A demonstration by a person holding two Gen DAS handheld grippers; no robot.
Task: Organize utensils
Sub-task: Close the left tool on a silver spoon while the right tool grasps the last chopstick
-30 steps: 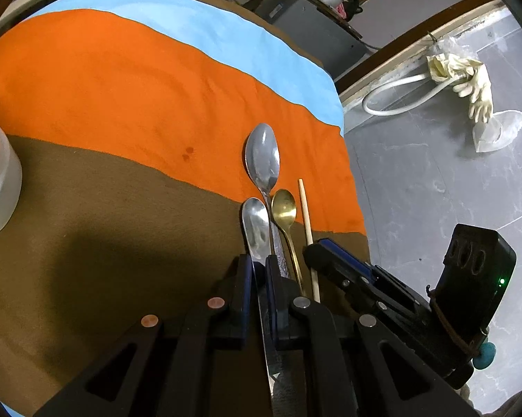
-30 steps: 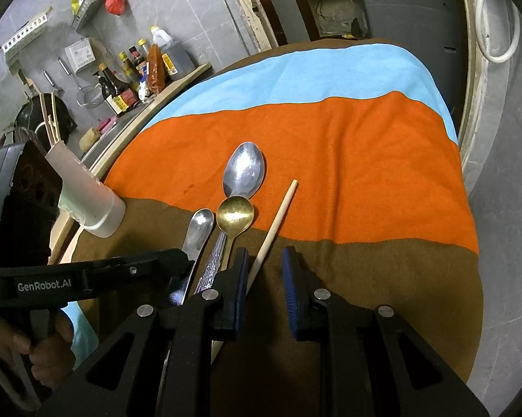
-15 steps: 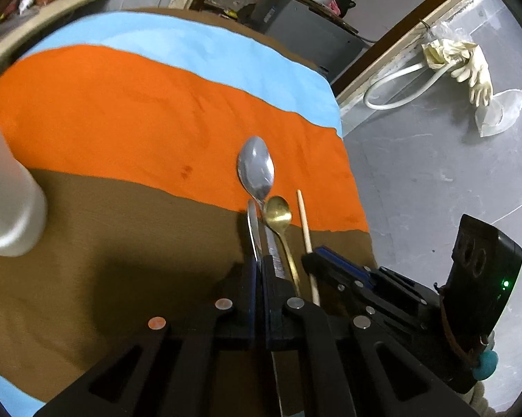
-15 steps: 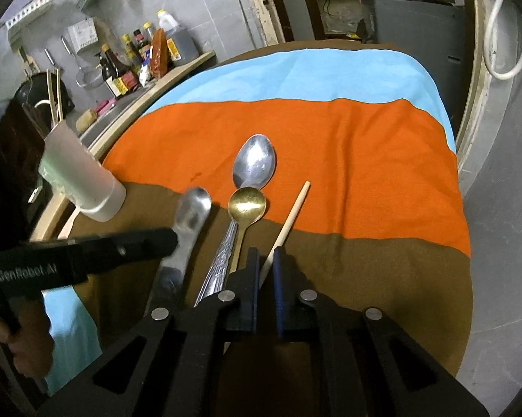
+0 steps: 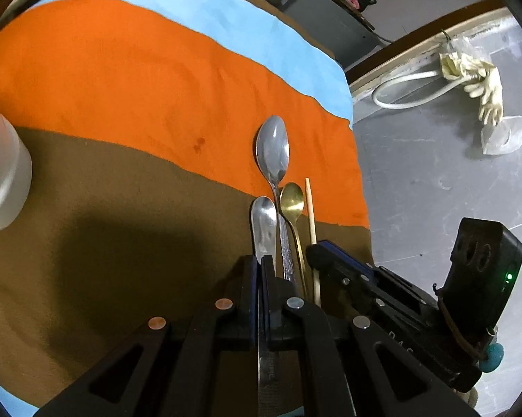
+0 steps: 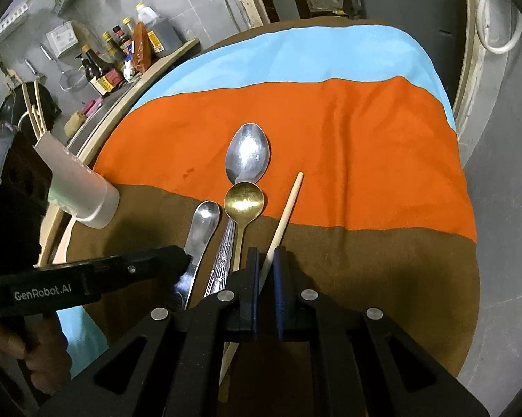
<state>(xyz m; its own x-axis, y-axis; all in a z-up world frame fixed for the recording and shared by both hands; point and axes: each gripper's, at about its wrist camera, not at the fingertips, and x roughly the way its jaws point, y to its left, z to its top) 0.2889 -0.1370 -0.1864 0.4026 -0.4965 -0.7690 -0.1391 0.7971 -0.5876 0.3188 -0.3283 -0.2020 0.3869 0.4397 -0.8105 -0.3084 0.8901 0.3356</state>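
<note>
Left gripper hides small spoon's handle — pinched.

One brand reads plainly — "GenRobot.AI", in pale letters along the black side of the left gripper, at the lower left of the right wrist view. The bottle labels at upper left stay too small to read.
</note>
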